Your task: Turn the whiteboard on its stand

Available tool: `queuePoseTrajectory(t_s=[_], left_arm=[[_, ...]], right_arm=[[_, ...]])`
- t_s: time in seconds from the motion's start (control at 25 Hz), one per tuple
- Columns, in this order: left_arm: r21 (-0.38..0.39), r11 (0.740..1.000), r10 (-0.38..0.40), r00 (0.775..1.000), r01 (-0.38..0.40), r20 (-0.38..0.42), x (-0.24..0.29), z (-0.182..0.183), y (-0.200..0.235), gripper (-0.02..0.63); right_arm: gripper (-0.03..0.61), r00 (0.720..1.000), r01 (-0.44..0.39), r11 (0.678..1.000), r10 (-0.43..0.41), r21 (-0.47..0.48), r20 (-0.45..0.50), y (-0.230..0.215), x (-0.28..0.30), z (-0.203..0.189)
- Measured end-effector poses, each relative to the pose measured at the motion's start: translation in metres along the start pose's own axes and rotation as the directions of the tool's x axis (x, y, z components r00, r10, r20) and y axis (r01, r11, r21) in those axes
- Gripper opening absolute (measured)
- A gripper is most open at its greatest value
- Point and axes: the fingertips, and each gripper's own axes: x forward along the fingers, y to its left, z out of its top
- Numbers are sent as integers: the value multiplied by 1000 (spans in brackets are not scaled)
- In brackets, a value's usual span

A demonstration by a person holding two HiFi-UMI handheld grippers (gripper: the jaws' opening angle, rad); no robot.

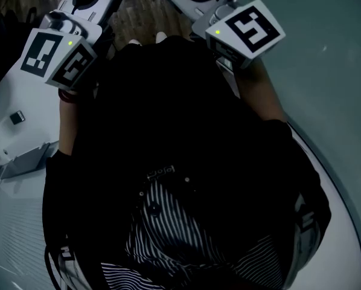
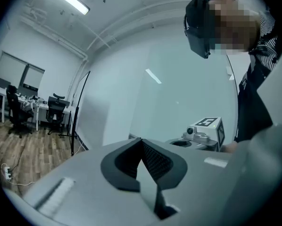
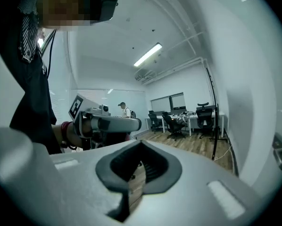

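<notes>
Office chairs (image 2: 16, 112) stand far off on the wood floor (image 2: 32, 154). We are close beside the whiteboard (image 1: 331, 59), on our right side. Our left gripper (image 2: 142, 141) and right gripper (image 3: 141, 144) are both pressed together, holding nothing. If we push like that, they could slip on the smooth board, and it might swing into us.

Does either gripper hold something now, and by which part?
Nothing is held: the left gripper and the right gripper both have jaws closed together with nothing between them.
</notes>
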Motion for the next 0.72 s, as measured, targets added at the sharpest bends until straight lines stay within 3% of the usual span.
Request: queuePoseTrajectory(t_s=[0.24, 0.4, 0.72], left_arm=[[4, 999, 34, 999, -34, 6, 20, 4, 1, 2], [-1, 1000, -11, 999, 11, -33, 36, -5, -6, 2], [-3, 1000, -9, 1000, 9, -15, 53, 0, 30, 2]], right_arm=[[0, 998, 47, 997, -49, 57, 41, -29, -17, -1], [0, 997, 71, 992, -75, 101, 31, -48, -29, -12], [0, 994, 108, 991, -109, 79, 6, -67, -16, -14]])
